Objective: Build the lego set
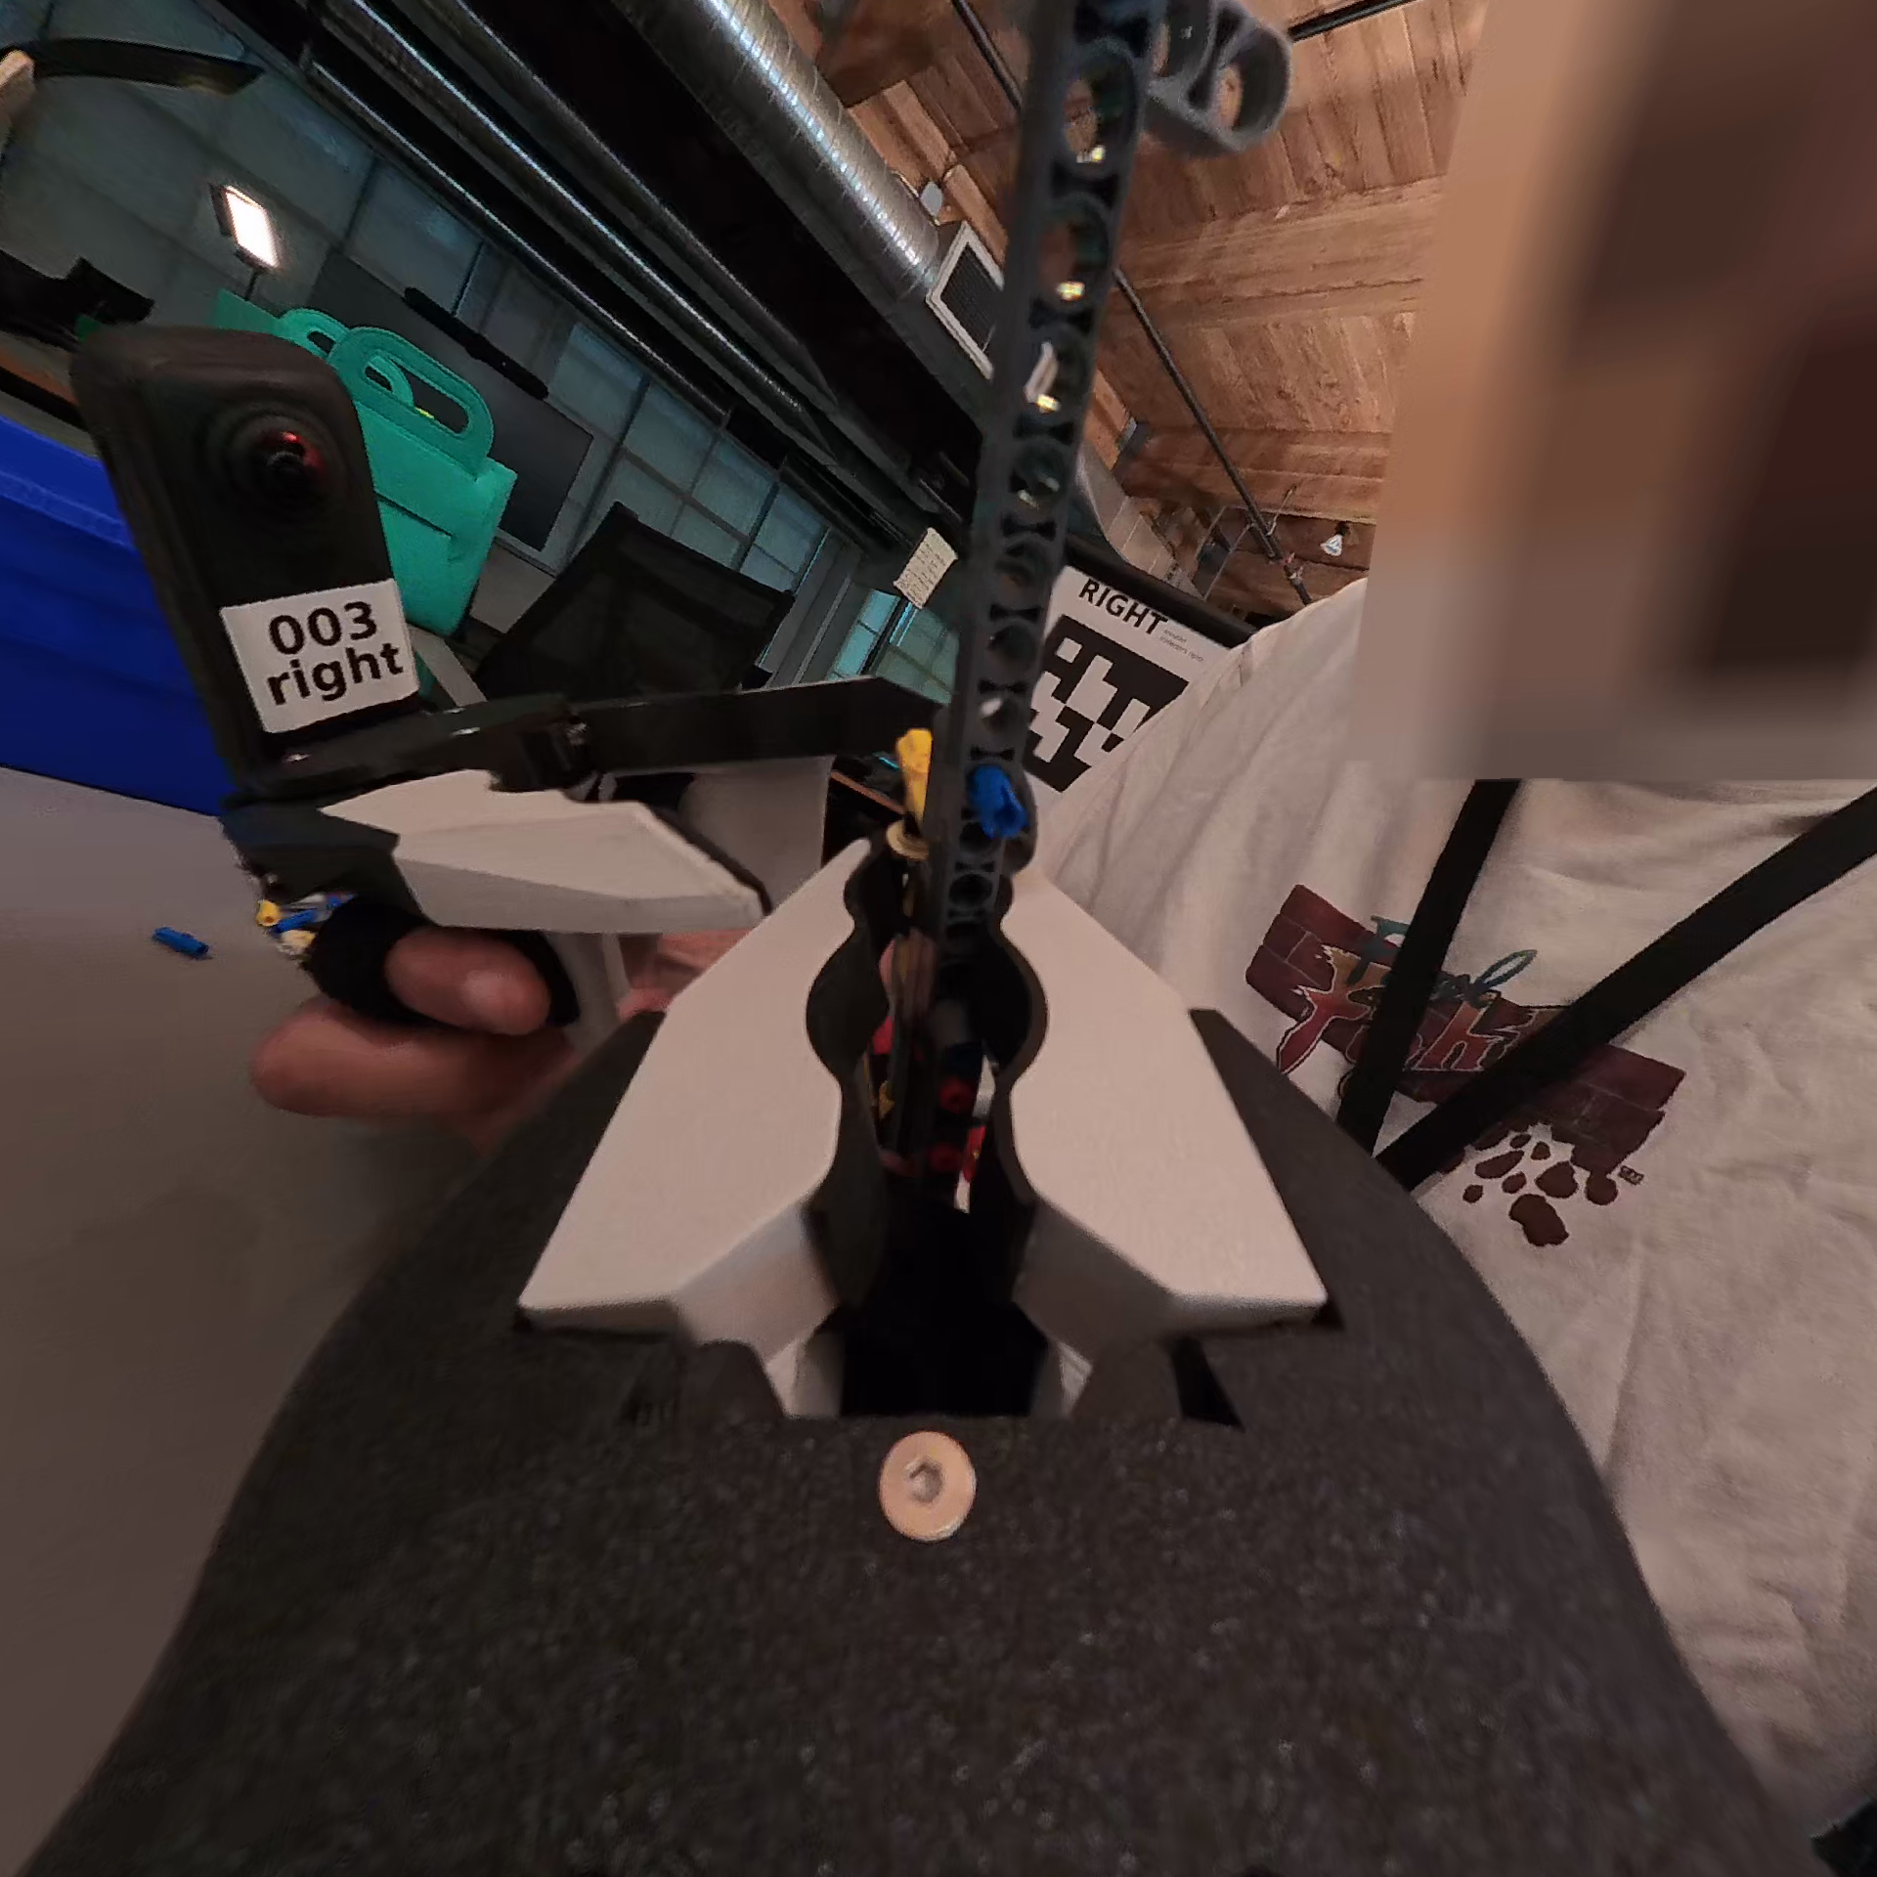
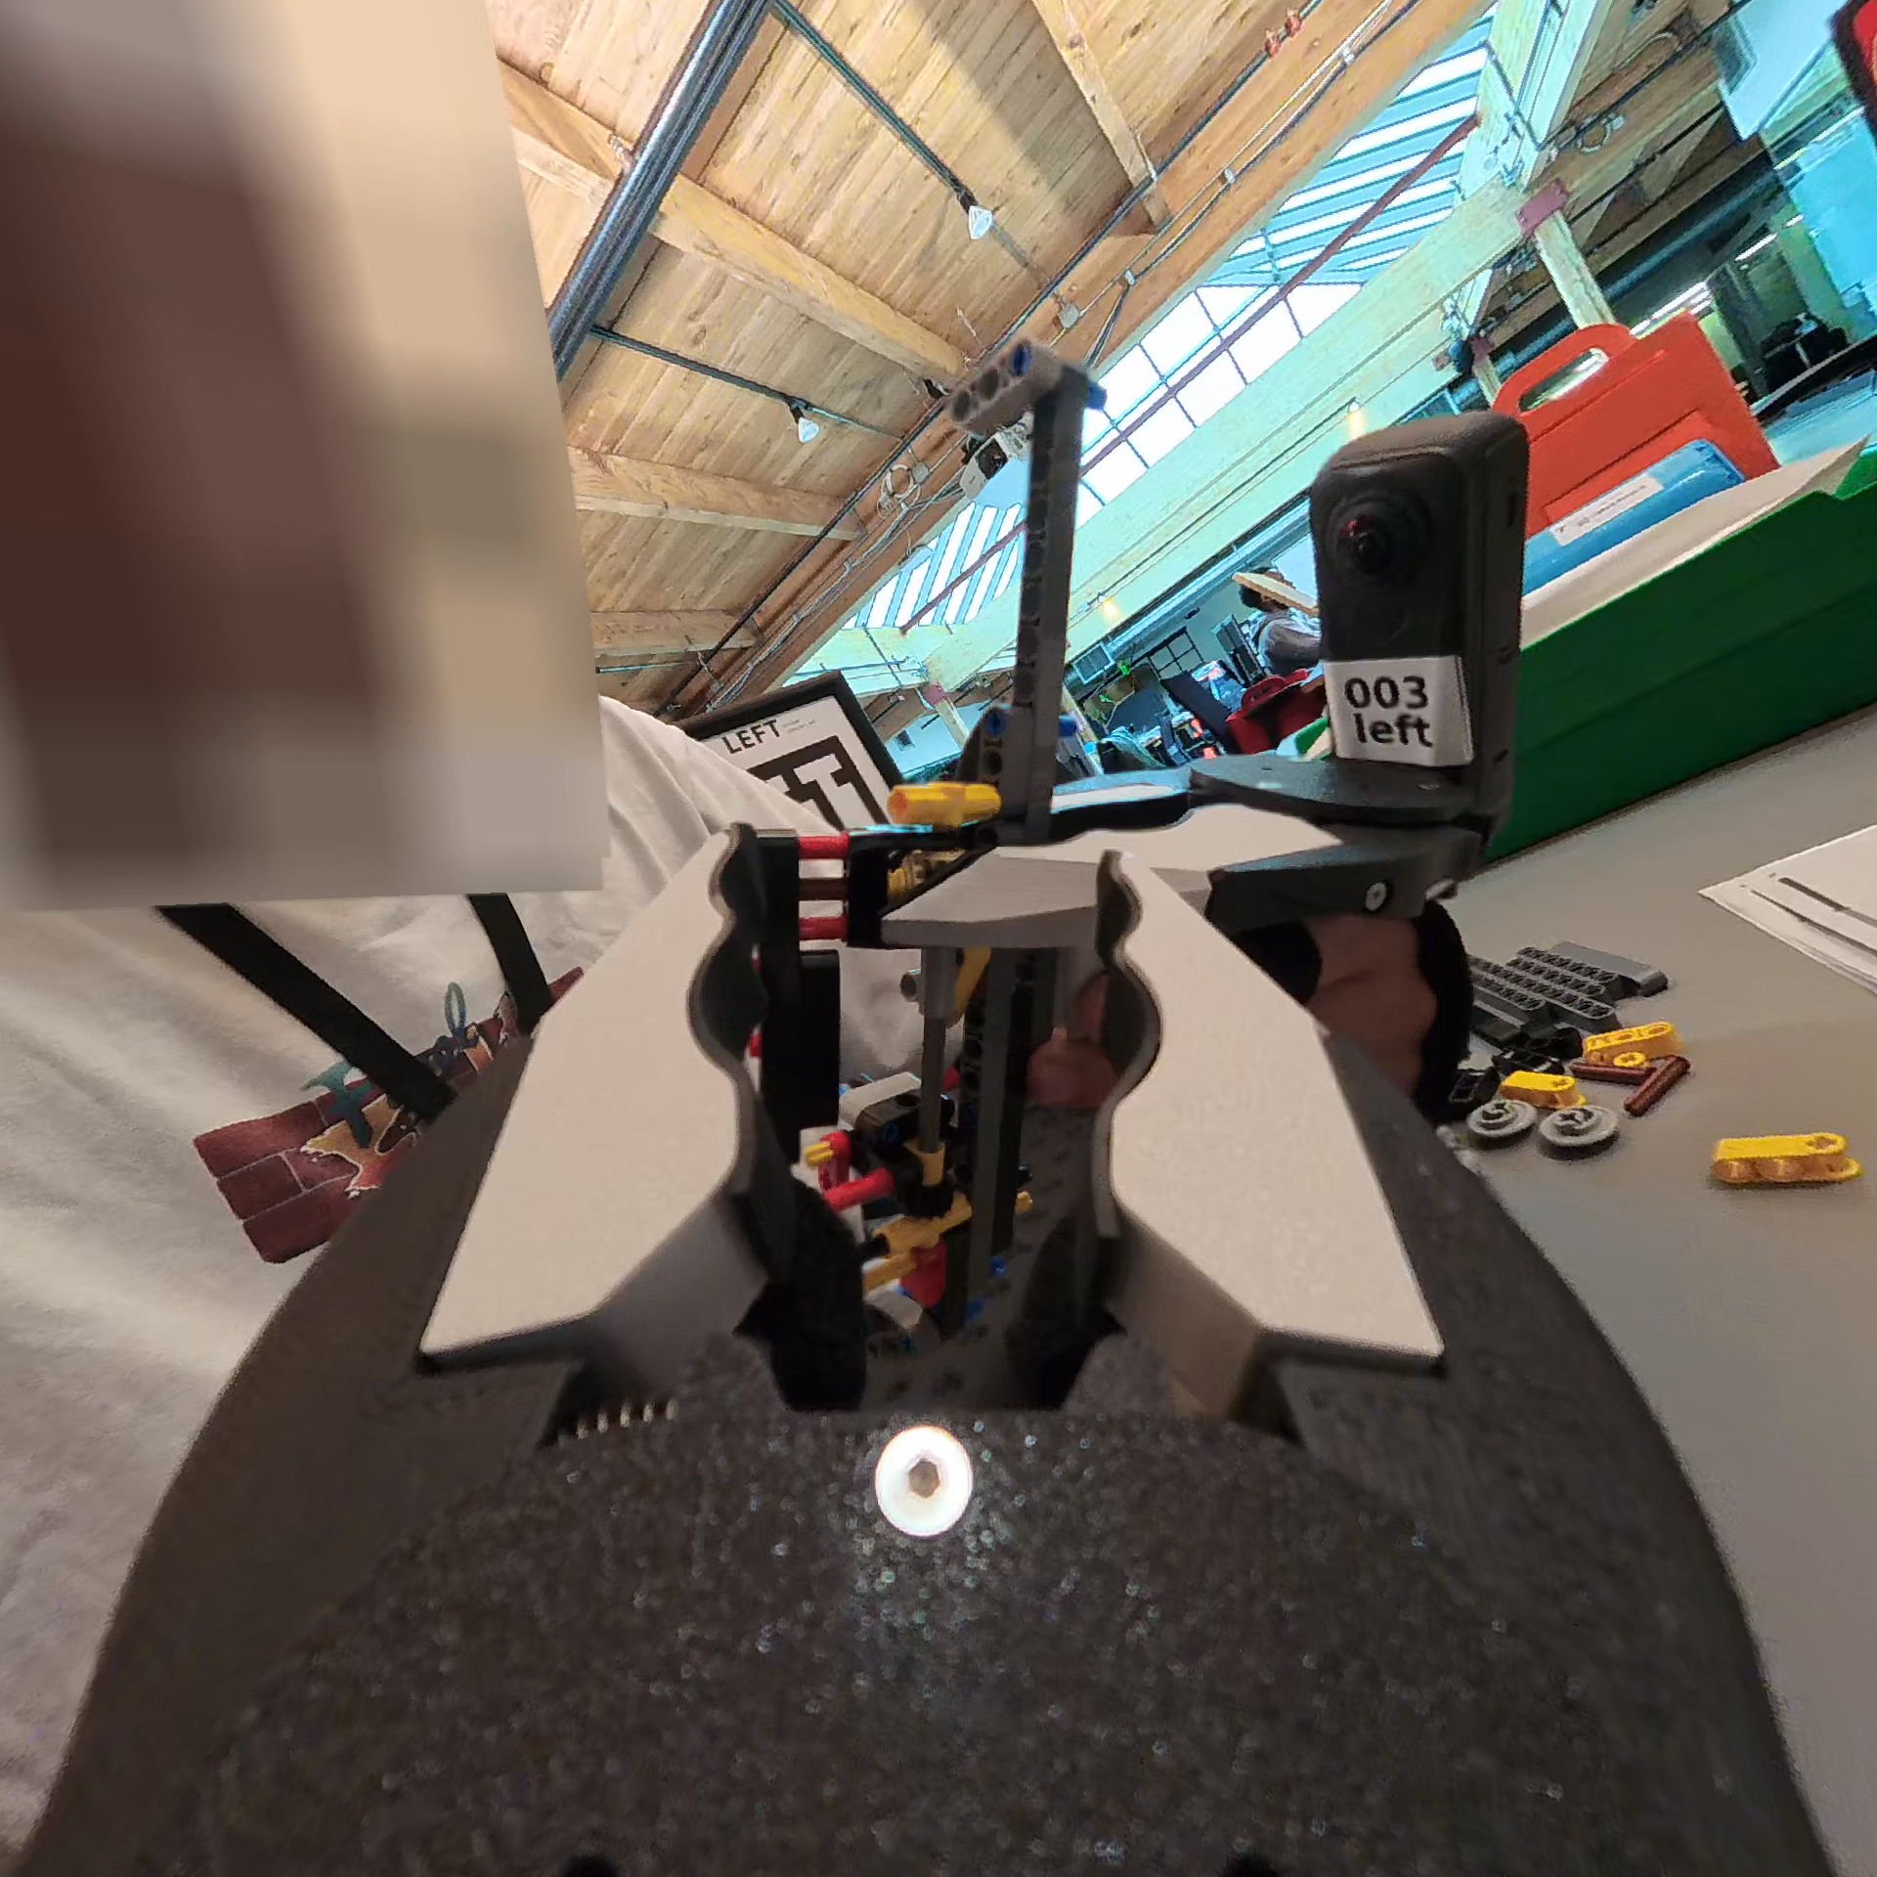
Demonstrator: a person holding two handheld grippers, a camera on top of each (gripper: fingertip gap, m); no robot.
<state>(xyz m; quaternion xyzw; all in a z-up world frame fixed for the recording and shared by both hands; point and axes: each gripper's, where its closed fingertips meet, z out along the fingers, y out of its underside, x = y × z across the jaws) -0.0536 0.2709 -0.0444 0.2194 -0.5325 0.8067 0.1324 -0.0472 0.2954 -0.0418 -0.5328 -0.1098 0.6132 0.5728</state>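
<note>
The lego model is a black and grey Technic build with red, yellow and blue pins. Its long black beam point(image 1: 1026, 488) rises from my left gripper point(image 1: 950, 874), which is shut on the model's lower part, and a grey connector point(image 1: 1214, 91) tops the beam. In the right wrist view the model point(image 2: 813, 894) sits between the fingers of my right gripper point(image 2: 924, 874), which stand apart around it. The left finger touches its black frame and a gap shows on the right. The left gripper point(image 2: 975, 899) crosses from the right. The right gripper point(image 1: 782, 853) comes in from the left.
Loose lego pieces point(image 2: 1564, 1077) and a yellow piece point(image 2: 1783, 1158) lie on the grey table point(image 2: 1625, 1320) at the right, near paper sheets point(image 2: 1818, 914) and a green box point(image 2: 1676, 691). A person in a white shirt point(image 1: 1524, 1320) is close behind. A blue bin point(image 1: 61, 630) stands at the left.
</note>
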